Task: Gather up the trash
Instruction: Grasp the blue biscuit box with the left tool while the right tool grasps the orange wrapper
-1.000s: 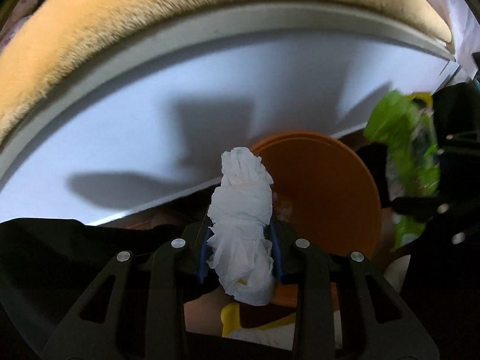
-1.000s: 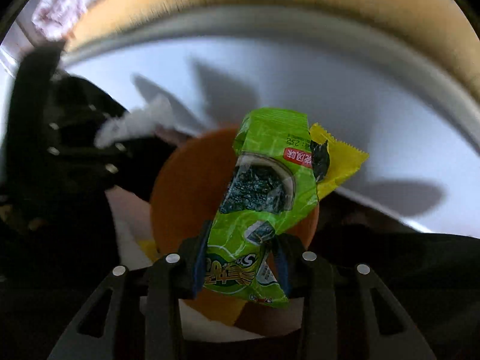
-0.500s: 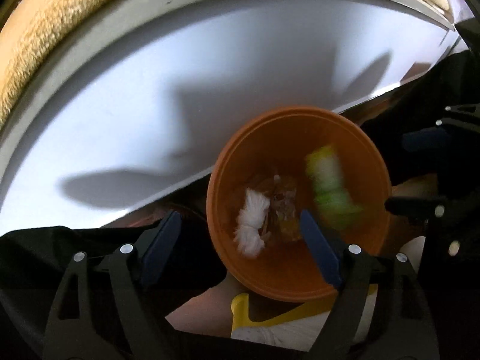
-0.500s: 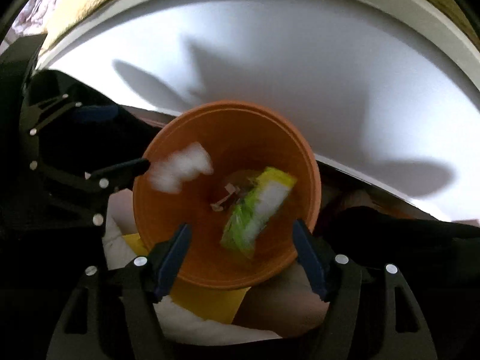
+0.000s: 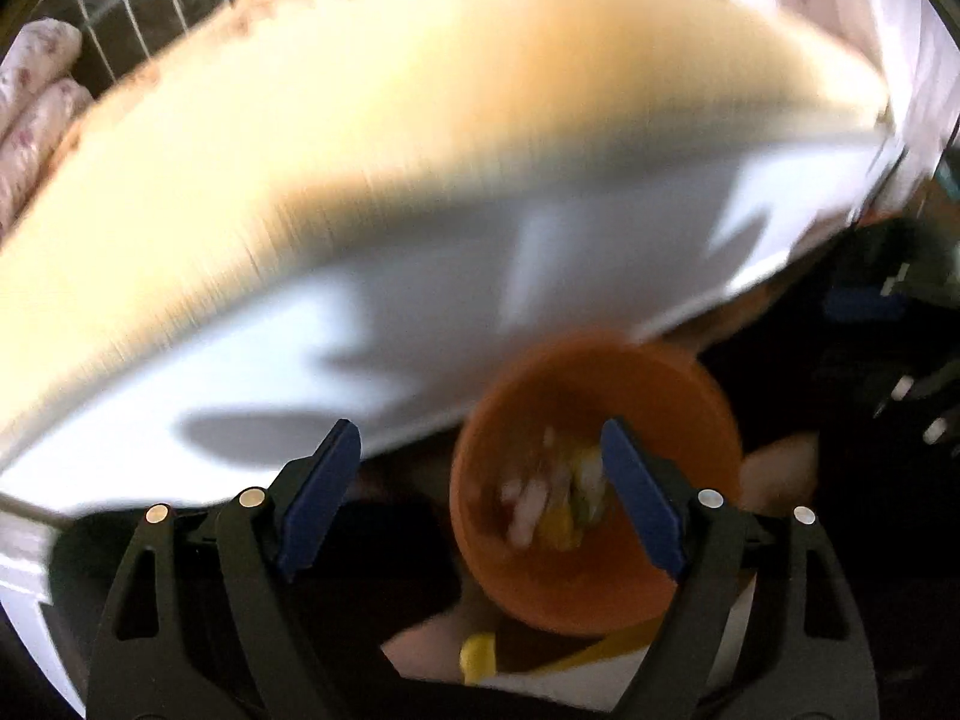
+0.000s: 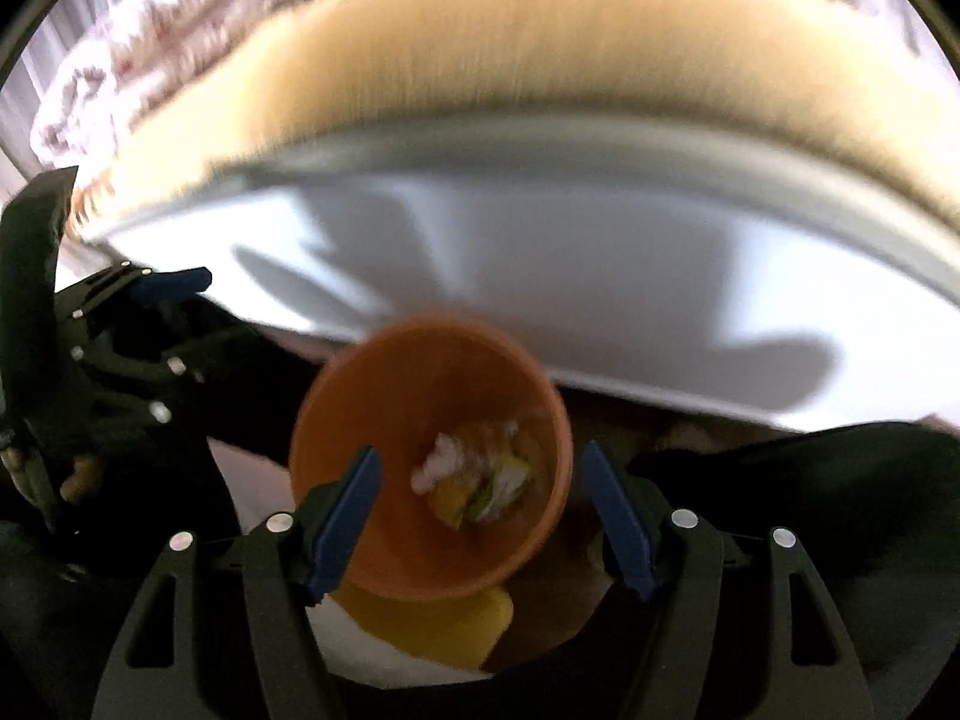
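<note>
An orange bin (image 5: 600, 372) stands below the white table edge; it also shows in the right wrist view (image 6: 420, 360). Inside it lie a white crumpled tissue (image 5: 528, 504) and a green and yellow snack wrapper (image 5: 579, 495), blurred; the tissue (image 6: 438, 462) and the wrapper (image 6: 498, 492) also show in the right wrist view. My left gripper (image 5: 480, 438) is open and empty above the bin's left side. My right gripper (image 6: 477, 459) is open and empty right over the bin. The left gripper (image 6: 174, 285) shows at the left of the right wrist view.
A white table (image 5: 420, 276) with a tan fuzzy cover (image 5: 360, 120) curves across the top of both views. A floral quilt (image 6: 150, 60) lies at the far left. Something yellow and white (image 6: 432, 630) sits under the bin. Both views are motion-blurred.
Both grippers opened and let go: the tissue and the snack wrapper fell into the orange bin. Both grippers have since lifted and tilted up, showing more of the table.
</note>
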